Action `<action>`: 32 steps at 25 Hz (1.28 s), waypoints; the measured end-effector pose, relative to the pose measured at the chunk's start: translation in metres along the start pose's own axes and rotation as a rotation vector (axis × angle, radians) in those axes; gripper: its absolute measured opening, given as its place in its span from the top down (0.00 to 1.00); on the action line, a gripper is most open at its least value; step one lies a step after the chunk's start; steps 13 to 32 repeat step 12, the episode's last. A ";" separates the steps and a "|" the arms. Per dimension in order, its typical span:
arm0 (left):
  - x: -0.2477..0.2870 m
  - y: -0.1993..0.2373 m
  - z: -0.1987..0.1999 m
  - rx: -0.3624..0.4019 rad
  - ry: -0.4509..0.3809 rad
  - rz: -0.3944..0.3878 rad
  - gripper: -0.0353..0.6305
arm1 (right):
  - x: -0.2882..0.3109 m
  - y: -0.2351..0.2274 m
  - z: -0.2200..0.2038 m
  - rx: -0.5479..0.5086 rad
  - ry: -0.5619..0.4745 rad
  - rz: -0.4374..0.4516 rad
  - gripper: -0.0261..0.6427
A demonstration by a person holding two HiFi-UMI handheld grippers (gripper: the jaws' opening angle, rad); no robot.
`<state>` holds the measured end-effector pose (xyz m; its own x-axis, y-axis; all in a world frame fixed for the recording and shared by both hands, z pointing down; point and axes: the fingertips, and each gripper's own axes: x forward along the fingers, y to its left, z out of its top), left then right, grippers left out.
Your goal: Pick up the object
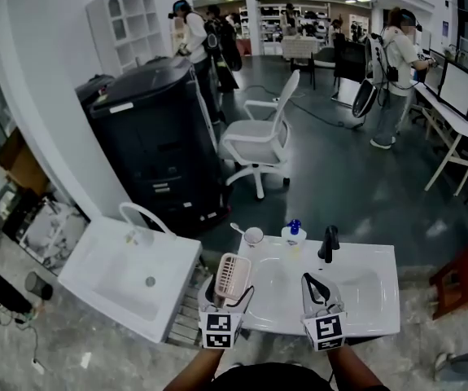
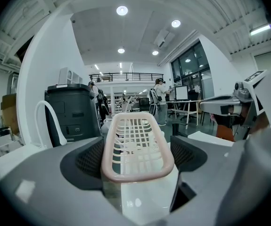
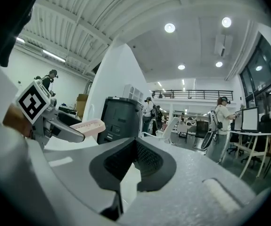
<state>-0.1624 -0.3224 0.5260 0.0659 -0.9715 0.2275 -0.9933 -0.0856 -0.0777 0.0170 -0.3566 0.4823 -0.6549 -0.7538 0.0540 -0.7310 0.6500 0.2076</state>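
Plainly, the white washbasin [image 1: 372, 287] sets the stage. Both tools hang over its near rim, and the pink slotted basket [image 1: 234, 271] appears lifted clear of it rather than resting on it. The left gripper [image 1: 231, 290] is clamped on the basket, its dark pads pressing the two long sides so the basket points away from the person. It grips across the narrow width, probably because that is the span the jaws can take. The right gripper [image 1: 312, 287] sits beside it over the bowl, jaws drawn together on nothing, seemingly spare for now.

Only the head view shows the black tap [image 1: 329, 243], the blue-capped bottle [image 1: 294, 233] and the small cup [image 1: 252, 235] along the far rim. The left gripper view adds the basket's open grid between the pads. The right gripper view confirms its own jaws are closed and empty, and catches the basket edge-on at the left.
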 end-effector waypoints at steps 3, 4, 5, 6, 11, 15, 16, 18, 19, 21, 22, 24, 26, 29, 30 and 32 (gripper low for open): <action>0.000 -0.002 -0.001 -0.002 0.003 -0.001 0.25 | -0.002 -0.001 -0.001 0.011 0.001 0.005 0.96; 0.000 -0.002 -0.003 -0.004 0.005 -0.001 0.25 | -0.002 -0.001 -0.001 0.013 -0.002 0.007 0.96; 0.000 -0.002 -0.004 -0.005 0.008 -0.003 0.25 | -0.002 0.000 -0.001 0.014 -0.006 0.009 0.96; 0.000 -0.003 -0.005 -0.005 0.009 -0.004 0.25 | -0.002 0.000 0.000 0.014 -0.009 0.009 0.96; 0.001 -0.004 -0.002 -0.020 -0.004 -0.021 0.25 | -0.002 0.004 -0.001 0.015 -0.002 0.021 0.96; 0.001 -0.004 -0.002 -0.023 -0.008 -0.025 0.25 | -0.002 0.006 -0.001 0.017 -0.002 0.026 0.96; 0.001 -0.004 -0.002 -0.023 -0.008 -0.025 0.25 | -0.002 0.006 -0.001 0.017 -0.002 0.026 0.96; 0.001 -0.004 -0.002 -0.023 -0.008 -0.025 0.25 | -0.002 0.006 -0.001 0.017 -0.002 0.026 0.96; 0.001 -0.004 -0.002 -0.023 -0.008 -0.025 0.25 | -0.002 0.006 -0.001 0.017 -0.002 0.026 0.96; 0.001 -0.004 -0.002 -0.023 -0.008 -0.025 0.25 | -0.002 0.006 -0.001 0.017 -0.002 0.026 0.96; 0.001 -0.004 -0.002 -0.023 -0.008 -0.025 0.25 | -0.002 0.006 -0.001 0.017 -0.002 0.026 0.96; 0.001 -0.004 -0.002 -0.023 -0.008 -0.025 0.25 | -0.002 0.006 -0.001 0.017 -0.002 0.026 0.96; 0.001 -0.004 -0.002 -0.023 -0.008 -0.025 0.25 | -0.002 0.006 -0.001 0.017 -0.002 0.026 0.96; 0.001 -0.004 -0.002 -0.023 -0.008 -0.025 0.25 | -0.002 0.006 -0.001 0.017 -0.002 0.026 0.96; 0.001 -0.004 -0.002 -0.023 -0.008 -0.025 0.25 | -0.002 0.006 -0.001 0.017 -0.002 0.026 0.96; 0.001 -0.004 -0.002 -0.023 -0.008 -0.025 0.25 | -0.002 0.006 -0.001 0.017 -0.002 0.026 0.96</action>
